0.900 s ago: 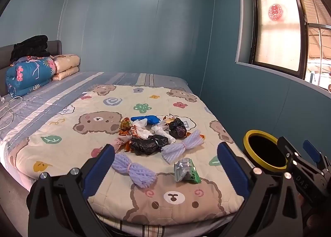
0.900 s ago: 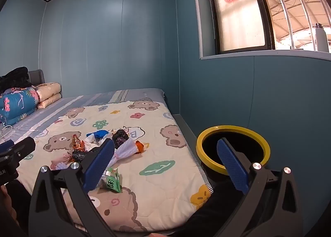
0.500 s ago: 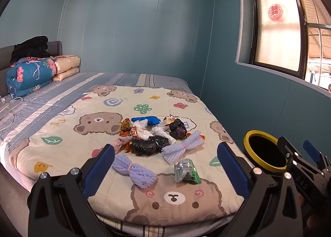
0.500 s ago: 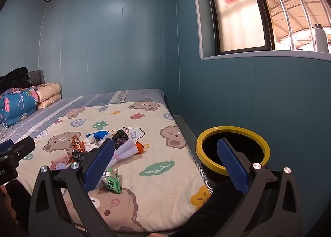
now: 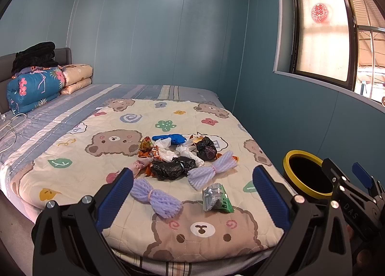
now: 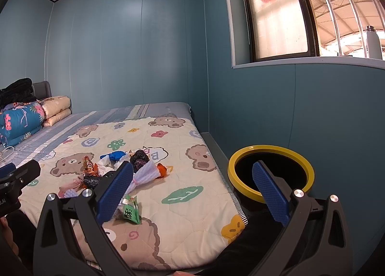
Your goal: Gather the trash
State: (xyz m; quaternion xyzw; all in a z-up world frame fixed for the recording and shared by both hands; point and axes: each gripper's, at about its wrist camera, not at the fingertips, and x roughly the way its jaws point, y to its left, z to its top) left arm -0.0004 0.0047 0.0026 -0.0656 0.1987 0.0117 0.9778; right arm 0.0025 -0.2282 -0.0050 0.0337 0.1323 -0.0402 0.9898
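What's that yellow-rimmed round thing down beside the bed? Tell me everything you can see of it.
The bin is a round, open container with a thick, glossy yellow rim that looks like plastic. Its inside is dark, so no contents can be made out. It stands upright beside the bed's right edge, in the gap between the bed and the blue wall. Its lower body is hidden. In the right wrist view one blue finger overlaps it, but nothing visibly touches it.
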